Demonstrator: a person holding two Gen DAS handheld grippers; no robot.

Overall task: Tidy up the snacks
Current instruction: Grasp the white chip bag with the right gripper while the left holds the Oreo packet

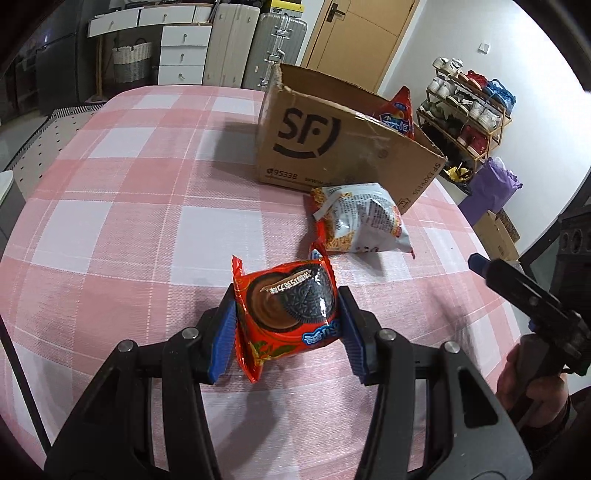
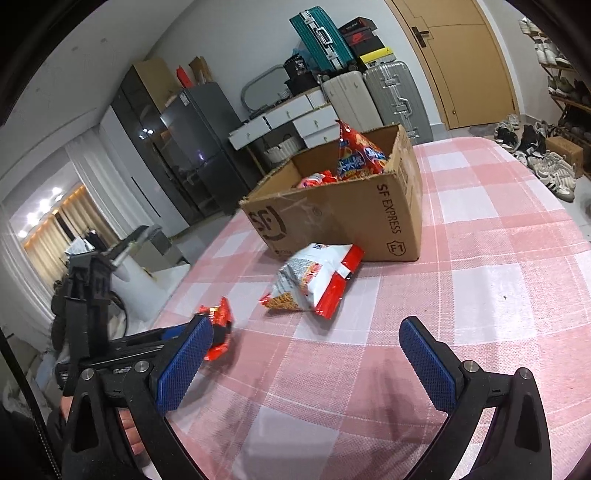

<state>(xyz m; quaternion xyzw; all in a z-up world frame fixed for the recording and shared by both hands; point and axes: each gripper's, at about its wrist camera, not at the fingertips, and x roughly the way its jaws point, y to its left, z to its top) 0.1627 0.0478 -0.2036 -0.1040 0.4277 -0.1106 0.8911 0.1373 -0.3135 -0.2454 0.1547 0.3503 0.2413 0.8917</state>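
Observation:
My left gripper [image 1: 286, 314] is shut on a red cookie packet [image 1: 286, 314], held just above the pink checked tablecloth [image 1: 129, 221]. Its blue pads press the packet's two sides. The same red cookie packet [image 2: 218, 325] shows at the left of the right wrist view, partly behind a blue pad. Ahead lies a white and red noodle snack bag [image 1: 360, 221] [image 2: 310, 280], close to the brown cardboard box [image 1: 332, 147] [image 2: 332, 218]. Red snack bags [image 2: 358, 155] stand inside the box. My right gripper [image 2: 306, 332] is open over bare cloth, short of the noodle bag. It also shows as the right gripper [image 1: 478, 263] at that view's right edge.
The table's edge curves away at the left and far sides. Suitcases [image 1: 258, 48], white drawers [image 1: 181, 51] and a wooden door [image 1: 354, 33] stand behind the table. A shoe rack [image 1: 469, 107] is at the far right. A person's hand [image 1: 517, 380] grips the right tool's handle.

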